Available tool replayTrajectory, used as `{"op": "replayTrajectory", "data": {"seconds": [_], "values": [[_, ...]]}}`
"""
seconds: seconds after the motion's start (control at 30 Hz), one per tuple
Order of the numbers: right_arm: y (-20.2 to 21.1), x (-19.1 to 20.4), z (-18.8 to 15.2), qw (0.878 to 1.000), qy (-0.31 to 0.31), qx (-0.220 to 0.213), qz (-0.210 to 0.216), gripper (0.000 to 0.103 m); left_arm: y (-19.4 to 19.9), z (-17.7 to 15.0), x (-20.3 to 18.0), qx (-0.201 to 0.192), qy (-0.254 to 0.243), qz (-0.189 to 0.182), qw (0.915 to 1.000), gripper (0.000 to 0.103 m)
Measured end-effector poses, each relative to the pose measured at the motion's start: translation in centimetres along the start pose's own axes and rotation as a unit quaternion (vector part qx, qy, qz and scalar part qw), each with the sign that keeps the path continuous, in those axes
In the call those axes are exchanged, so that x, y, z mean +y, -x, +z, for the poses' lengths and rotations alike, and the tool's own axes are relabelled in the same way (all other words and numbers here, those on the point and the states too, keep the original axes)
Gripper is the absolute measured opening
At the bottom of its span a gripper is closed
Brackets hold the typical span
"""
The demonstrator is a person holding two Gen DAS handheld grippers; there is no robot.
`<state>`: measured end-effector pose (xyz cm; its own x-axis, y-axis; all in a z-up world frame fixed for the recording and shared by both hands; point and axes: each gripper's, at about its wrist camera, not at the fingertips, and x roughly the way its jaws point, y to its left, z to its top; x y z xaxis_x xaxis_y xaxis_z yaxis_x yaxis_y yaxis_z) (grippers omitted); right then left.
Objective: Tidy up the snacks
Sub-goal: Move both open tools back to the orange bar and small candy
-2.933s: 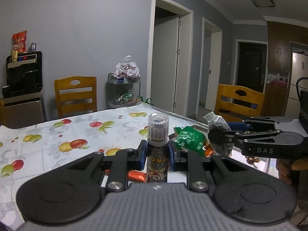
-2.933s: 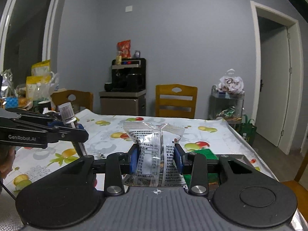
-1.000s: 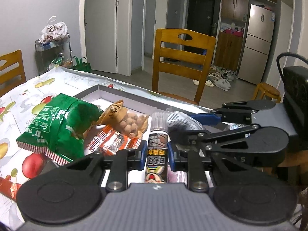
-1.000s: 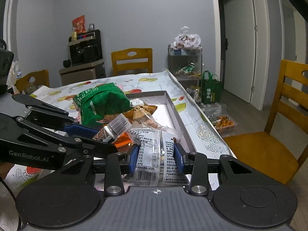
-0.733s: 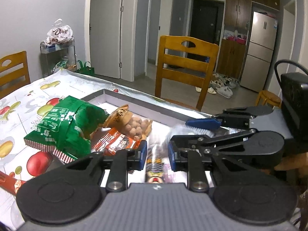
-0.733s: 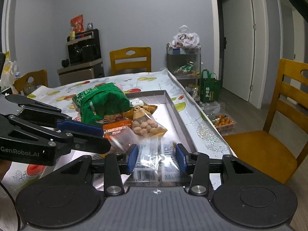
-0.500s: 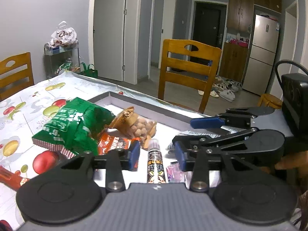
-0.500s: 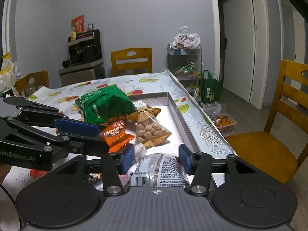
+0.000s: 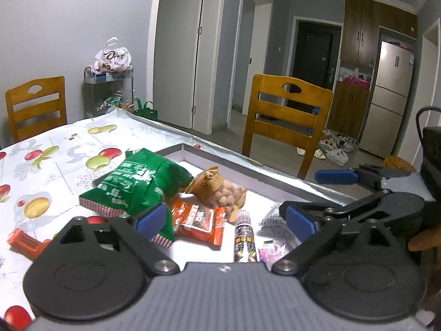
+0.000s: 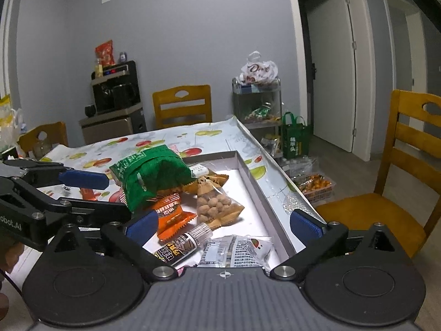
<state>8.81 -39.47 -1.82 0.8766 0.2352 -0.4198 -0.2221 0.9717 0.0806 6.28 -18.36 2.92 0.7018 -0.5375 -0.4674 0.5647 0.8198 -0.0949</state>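
Observation:
A shallow grey-walled tray (image 9: pixel 226 157) (image 10: pixel 249 175) on the table holds snacks. A small candy tube (image 9: pixel 244 238) (image 10: pixel 182 244) lies in it beside a clear printed packet (image 10: pixel 234 251) (image 9: pixel 271 216). Also in the tray are an orange packet (image 9: pixel 197 220) (image 10: pixel 171 216), a clear bag of nuts (image 9: pixel 217 191) (image 10: pixel 213 201) and a big green bag (image 9: pixel 135 184) (image 10: pixel 151 176) over the tray's far end. My left gripper (image 9: pixel 224 220) is open and empty above the tube. My right gripper (image 10: pixel 223 224) is open and empty above the packet.
A red-orange stick packet (image 9: pixel 26 242) lies on the fruit-print tablecloth (image 9: pixel 55 149) outside the tray. Wooden chairs (image 9: pixel 285 121) (image 10: pixel 410 171) stand at the table's edge. A cart with bags (image 10: pixel 257 102) stands by the wall.
Both grippers carried their items over the tray, then opened. The tube and the printed packet dropped into the tray, and both grippers have opened wider and drawn back a little.

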Motion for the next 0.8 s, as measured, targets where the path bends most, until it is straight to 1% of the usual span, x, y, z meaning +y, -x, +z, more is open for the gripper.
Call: {"op": "replayTrajectory", "data": {"seconds": [0.17, 0.4, 0.57, 0.8], "values": [[0.3, 1.1, 0.4, 1.0, 0.009, -0.004, -0.004, 0.103, 1.3, -0.3, 1.3, 0.019, 0.008, 0.016, 0.9997, 0.096], [0.6, 3.4, 1.2, 1.0, 0.022, -0.013, 0.0, 0.103, 4.0, -1.2, 4.4, 0.008, 0.046, 0.042, 0.998, 0.096], [0.3, 6.0, 1.9, 0.999, 0.033, -0.011, 0.018, 0.103, 6.6, -1.7, 6.5, -0.003, 0.058, 0.061, 0.9965, 0.096], [0.0, 10.9, 3.1, 0.997, 0.055, -0.016, 0.056, 0.103, 10.6, -3.1, 9.8, -0.02, 0.079, 0.087, 0.9929, 0.096]]}}
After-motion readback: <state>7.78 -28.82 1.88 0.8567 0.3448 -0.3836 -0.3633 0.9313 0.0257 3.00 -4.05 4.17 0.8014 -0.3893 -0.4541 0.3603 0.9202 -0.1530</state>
